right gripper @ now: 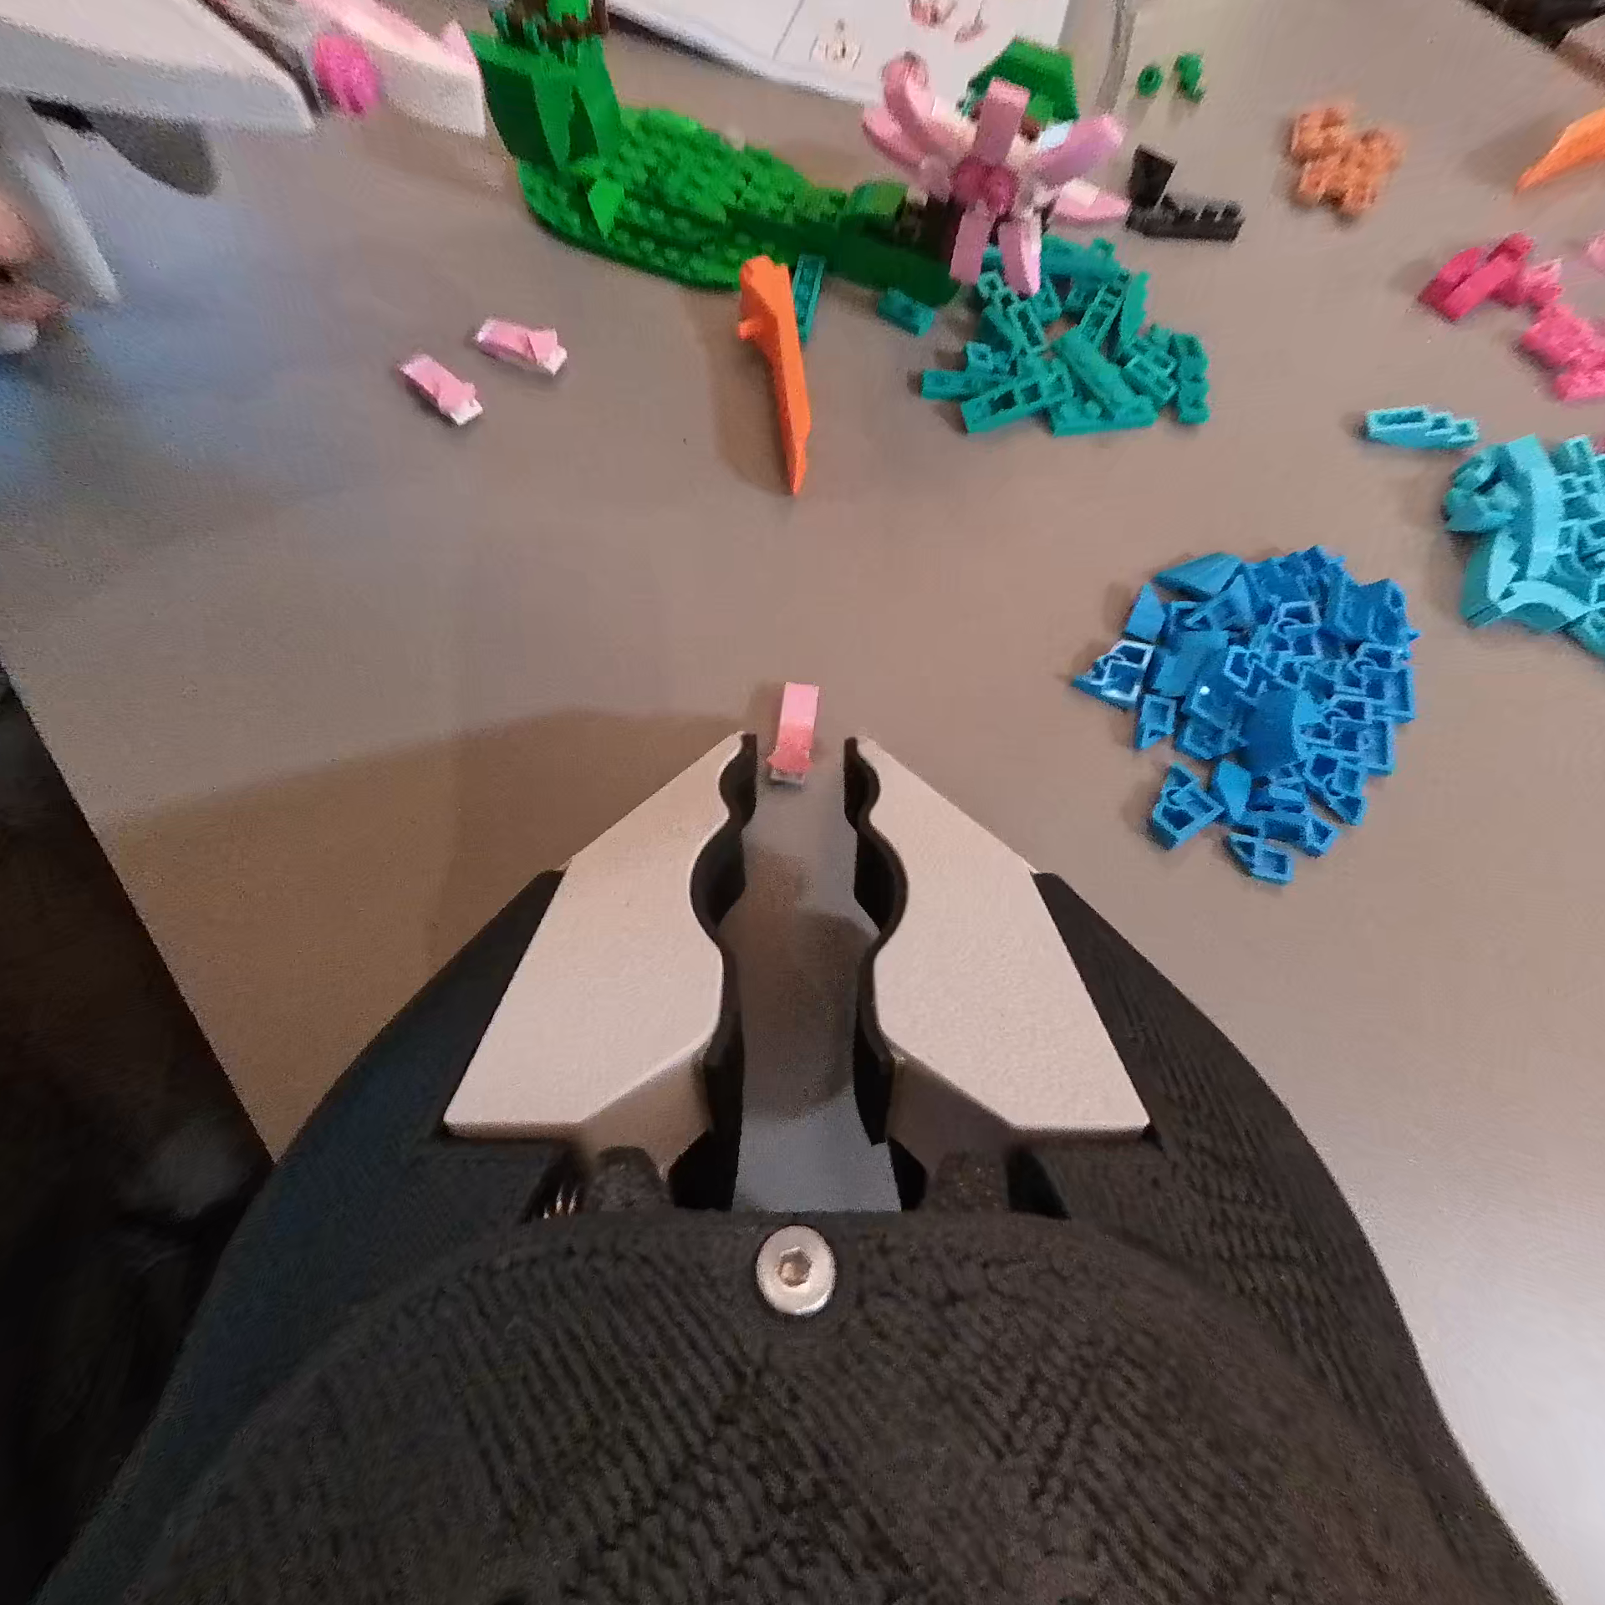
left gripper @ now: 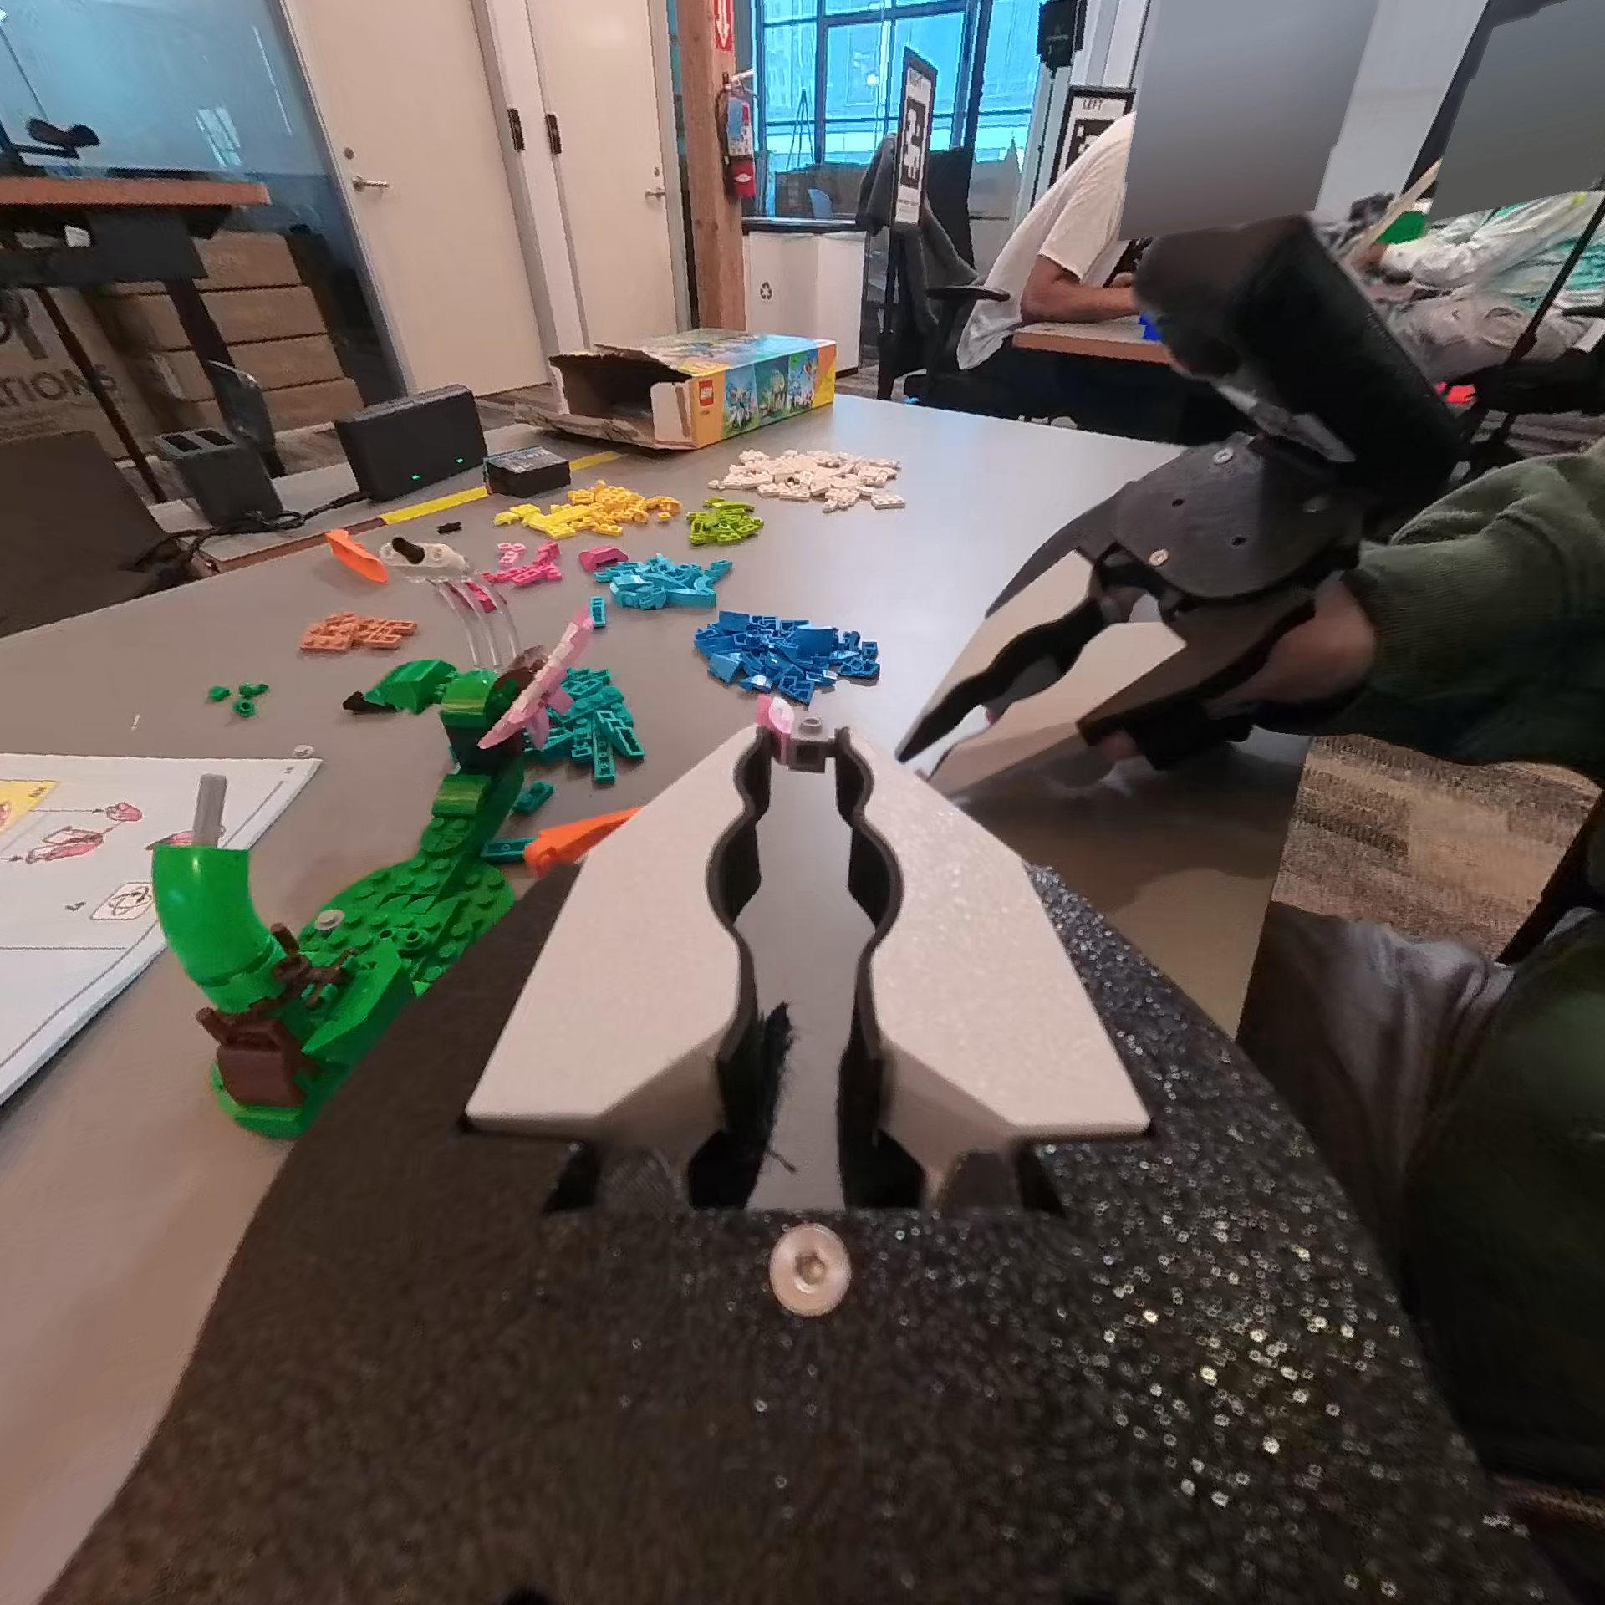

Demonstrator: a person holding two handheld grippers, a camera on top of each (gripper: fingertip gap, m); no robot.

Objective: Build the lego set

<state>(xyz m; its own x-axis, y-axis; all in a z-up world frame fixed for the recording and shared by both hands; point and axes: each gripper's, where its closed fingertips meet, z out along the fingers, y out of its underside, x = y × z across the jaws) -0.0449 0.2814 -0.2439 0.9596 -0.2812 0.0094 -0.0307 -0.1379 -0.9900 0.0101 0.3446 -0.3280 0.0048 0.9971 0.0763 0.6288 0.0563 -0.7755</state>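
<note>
My left gripper [left gripper: 803, 747] is shut on a small grey brick with a pink piece on it [left gripper: 795, 734] and holds it above the table. It also shows at the top left of the right wrist view [right gripper: 330, 78]. My right gripper [right gripper: 797, 754] holds a small pink piece [right gripper: 795, 725] at its tips above the table's near edge. It also shows in the left wrist view [left gripper: 999, 747], just right of the left gripper's tips. The green build [left gripper: 382, 921] [right gripper: 677, 208] with a pink flower [left gripper: 543, 686] [right gripper: 990, 182] stands to the left.
Two loose pink pieces [right gripper: 521, 346] and an orange piece [right gripper: 782, 365] lie near the build. Teal [right gripper: 1068, 365], blue [right gripper: 1259, 695], yellow [left gripper: 591, 512] and white [left gripper: 812, 478] piles cover the grey table [left gripper: 999, 521]. An instruction booklet [left gripper: 87, 868] lies left and the set's box [left gripper: 695, 386] at the back. My right fingertips sit around 12 centimetres from my left ones.
</note>
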